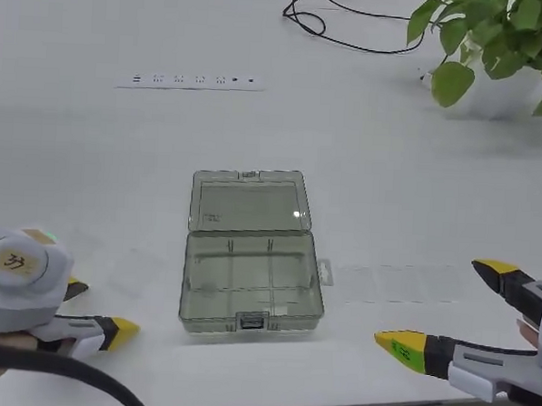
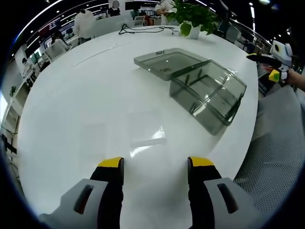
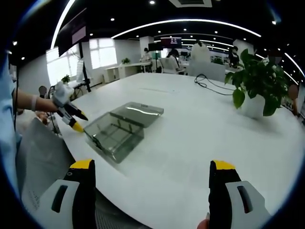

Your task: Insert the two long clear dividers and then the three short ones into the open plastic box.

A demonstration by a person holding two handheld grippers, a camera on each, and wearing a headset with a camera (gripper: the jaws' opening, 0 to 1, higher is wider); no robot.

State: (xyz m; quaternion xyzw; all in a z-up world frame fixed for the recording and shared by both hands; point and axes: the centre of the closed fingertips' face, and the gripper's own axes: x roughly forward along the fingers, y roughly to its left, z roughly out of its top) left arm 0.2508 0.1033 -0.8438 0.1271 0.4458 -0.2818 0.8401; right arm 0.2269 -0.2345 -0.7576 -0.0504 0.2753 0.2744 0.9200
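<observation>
The smoky clear plastic box [image 1: 251, 288] lies open on the white table, its lid [image 1: 250, 202] folded back flat behind it. Faint upright lines show inside the box. Clear dividers lie flat on the table, some to its right [image 1: 396, 284] and some to its left [image 1: 135, 273]. My left gripper [image 1: 100, 308] is open at the front left, and the left gripper view has dividers [image 2: 145, 130] just ahead of its empty jaws [image 2: 155, 163], the box [image 2: 207, 95] beyond. My right gripper [image 1: 446, 303] is open at the front right, near the right-hand dividers. The right gripper's [image 3: 151, 165] own view shows it empty, with the box [image 3: 114, 133] off to the left.
A white power strip [image 1: 191, 79] lies at the back. A black cable [image 1: 335, 26] loops behind it. A potted plant [image 1: 498, 42] stands at the far right corner. The table's front edge runs just under both grippers.
</observation>
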